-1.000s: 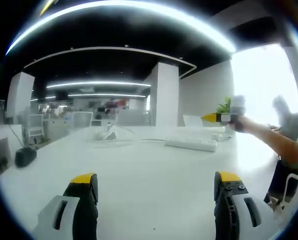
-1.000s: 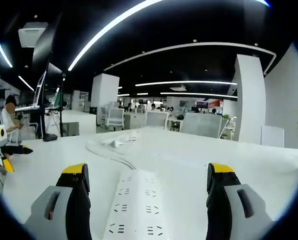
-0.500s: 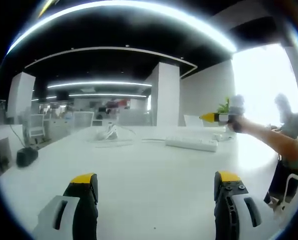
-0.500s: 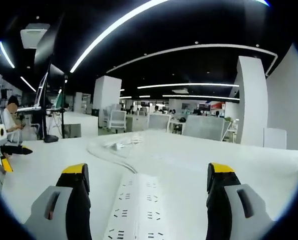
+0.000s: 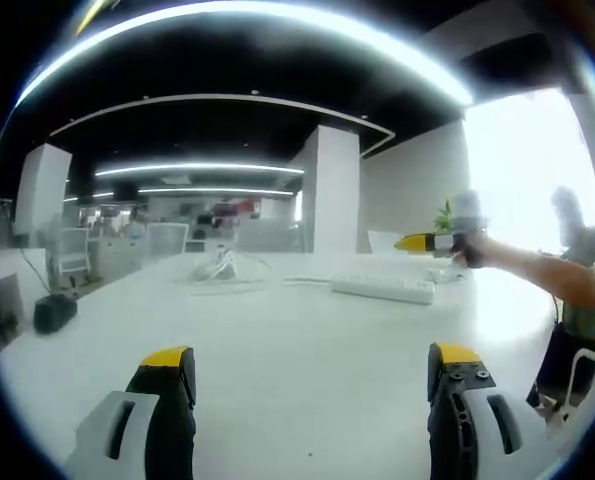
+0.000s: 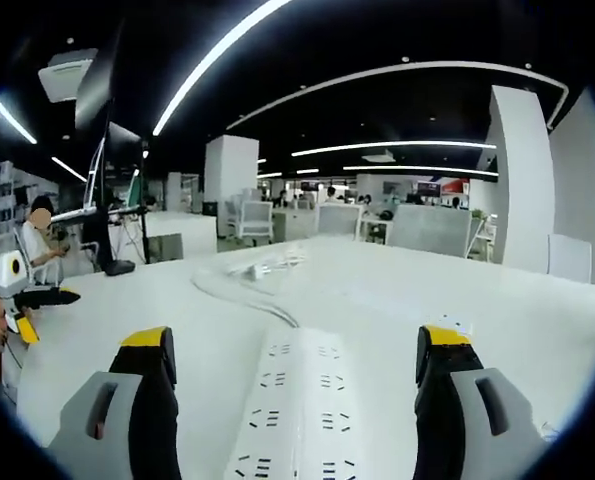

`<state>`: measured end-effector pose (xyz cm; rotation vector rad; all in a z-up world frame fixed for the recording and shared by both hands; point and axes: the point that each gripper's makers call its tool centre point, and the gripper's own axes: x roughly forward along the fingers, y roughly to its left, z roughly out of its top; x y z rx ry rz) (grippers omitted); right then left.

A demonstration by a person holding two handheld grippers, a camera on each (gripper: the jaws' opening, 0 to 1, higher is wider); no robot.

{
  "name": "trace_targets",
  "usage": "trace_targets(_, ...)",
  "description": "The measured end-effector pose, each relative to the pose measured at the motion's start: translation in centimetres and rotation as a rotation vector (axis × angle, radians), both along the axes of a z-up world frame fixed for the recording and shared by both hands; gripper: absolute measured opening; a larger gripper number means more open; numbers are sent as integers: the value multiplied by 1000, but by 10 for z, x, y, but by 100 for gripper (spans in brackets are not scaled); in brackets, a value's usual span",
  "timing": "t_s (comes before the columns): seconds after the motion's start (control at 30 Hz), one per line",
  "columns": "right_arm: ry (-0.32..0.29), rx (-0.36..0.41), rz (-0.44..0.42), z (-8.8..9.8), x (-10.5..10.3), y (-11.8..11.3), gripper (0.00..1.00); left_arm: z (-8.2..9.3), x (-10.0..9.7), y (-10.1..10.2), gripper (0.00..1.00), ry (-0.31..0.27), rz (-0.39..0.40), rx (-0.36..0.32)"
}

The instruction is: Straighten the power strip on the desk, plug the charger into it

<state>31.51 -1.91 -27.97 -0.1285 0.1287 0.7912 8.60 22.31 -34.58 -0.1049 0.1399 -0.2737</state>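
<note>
Right tongs [image 6: 289,400] low over white surface [image 6: 517,320], jaws spread wide, straddling near end of white power strip [image 6: 302,405] without touching. Strip's cable [image 6: 247,300] curls away behind. Left tongs [image 5: 312,400] level above bare surface, jaws wide apart, empty. Power strip lies far ahead, right tongs just above it.

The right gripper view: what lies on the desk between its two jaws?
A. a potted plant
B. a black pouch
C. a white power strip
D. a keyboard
C: a white power strip with rows of sockets lies flat on the desk between the open jaws of the right gripper, which are not touching it.
</note>
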Motion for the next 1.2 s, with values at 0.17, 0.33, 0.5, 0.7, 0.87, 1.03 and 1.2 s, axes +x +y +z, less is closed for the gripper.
trace_targets(0.17,30,-24,6,-3,1,3,100,0,0,1,99,-1,0,-2)
trace_targets(0.33,85,-71,-6,-10,4,1,100,0,1,1,99,-2,-2,-4)
trace_targets(0.5,120,-157,2,-20,6,0,100,-1,1,2,99,-1,0,-6)
trace_targets(0.7,146,-213,18,-25,5,4,100,-2,1,3,99,-1,2,-8)
trace_targets(0.87,201,-220,17,-30,3,3,97,-2,1,3,99,0,2,-8)
trace_targets(1.03,286,-224,14,-36,3,2,96,-3,0,5,99,1,8,-11)
trace_targets(1.2,341,-277,20,-41,2,-1,96,-3,0,5,99,0,10,-12)
